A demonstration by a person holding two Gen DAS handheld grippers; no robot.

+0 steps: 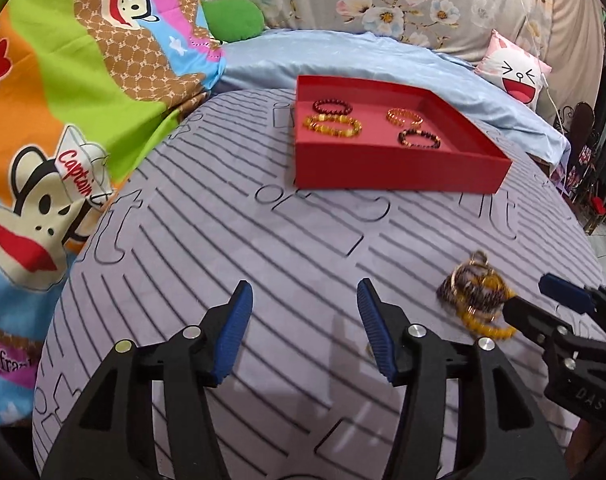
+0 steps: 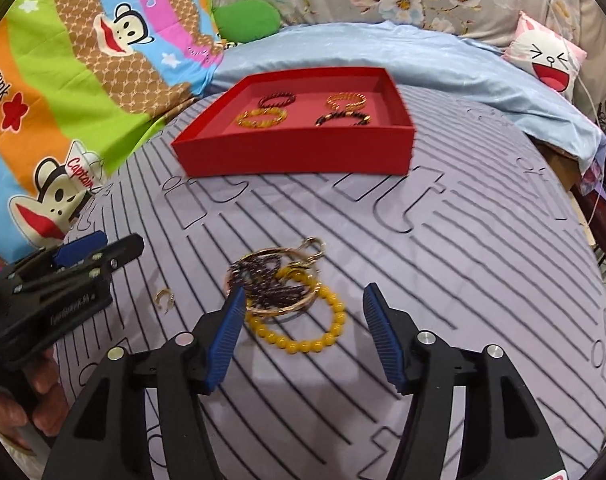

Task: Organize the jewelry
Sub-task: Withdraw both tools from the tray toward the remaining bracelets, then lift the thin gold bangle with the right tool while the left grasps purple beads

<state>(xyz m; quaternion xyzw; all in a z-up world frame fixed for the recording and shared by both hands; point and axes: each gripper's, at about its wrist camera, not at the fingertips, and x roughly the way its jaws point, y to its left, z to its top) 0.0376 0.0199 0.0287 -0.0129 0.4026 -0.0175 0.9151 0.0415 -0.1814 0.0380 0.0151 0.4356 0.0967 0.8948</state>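
A red tray [image 1: 399,168] [image 2: 295,156] sits on the striped grey bedcover and holds several bead bracelets: dark red [image 1: 331,107], yellow [image 1: 333,125], orange [image 1: 404,116] and dark [image 1: 419,139]. Nearer to me lies a tangled pile of jewelry [image 1: 475,296] [image 2: 275,280] with a yellow bead bracelet [image 2: 303,344] and gold hoops. My right gripper [image 2: 305,292] [image 1: 527,294] is open, its jaws either side of the pile, with the left pad at the pile's edge. My left gripper [image 1: 305,284] [image 2: 111,248] is open over bare cover, left of the pile. A small gold ring [image 2: 165,298] lies apart.
A colourful cartoon blanket [image 1: 63,120] is heaped on the left. A pale blue sheet [image 1: 343,56], a green plush [image 2: 245,20] and a laughing-face cushion [image 1: 515,76] lie behind the tray. The bed drops off on the right. A hand [image 2: 43,400] holds the left gripper.
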